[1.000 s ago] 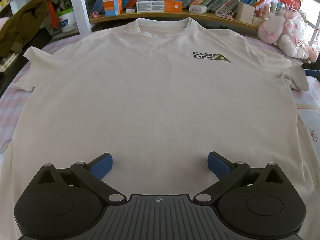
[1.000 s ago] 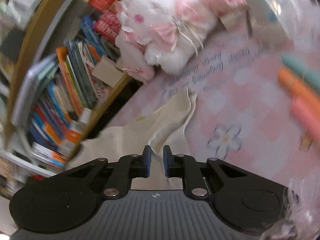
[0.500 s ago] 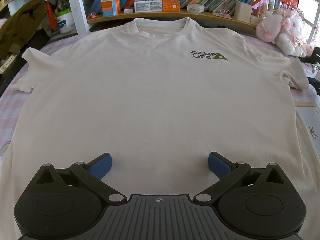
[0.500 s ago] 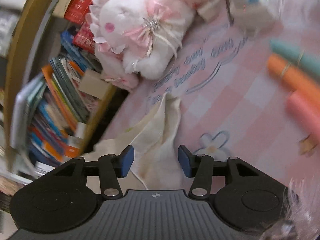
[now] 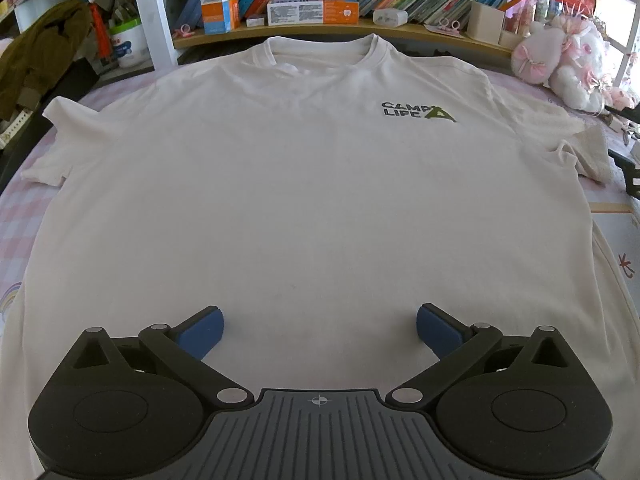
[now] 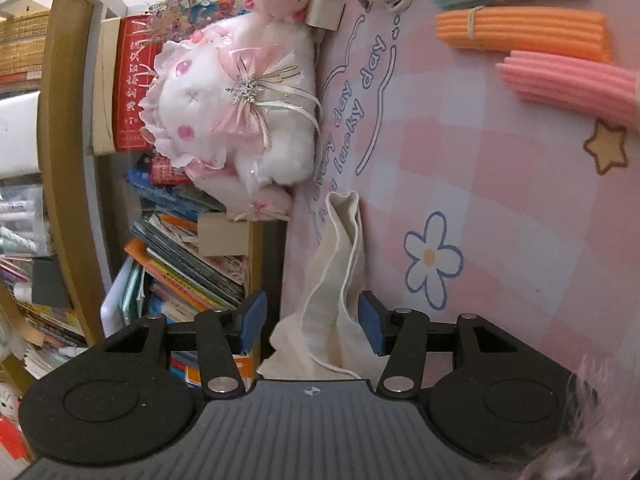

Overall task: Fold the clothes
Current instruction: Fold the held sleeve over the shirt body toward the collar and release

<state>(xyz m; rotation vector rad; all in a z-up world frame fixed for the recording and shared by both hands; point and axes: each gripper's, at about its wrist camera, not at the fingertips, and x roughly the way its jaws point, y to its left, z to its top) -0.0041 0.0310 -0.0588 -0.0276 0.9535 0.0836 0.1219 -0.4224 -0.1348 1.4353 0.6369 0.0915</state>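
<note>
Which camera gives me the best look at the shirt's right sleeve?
The right wrist view: the sleeve lies bunched between the open right gripper pads, its hem clear. The left wrist view shows it only small, at the T-shirt edge.

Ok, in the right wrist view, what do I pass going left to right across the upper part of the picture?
Red book → white plush bunny → "lucky day" print on the pink sheet → foam stick bundles.
</note>
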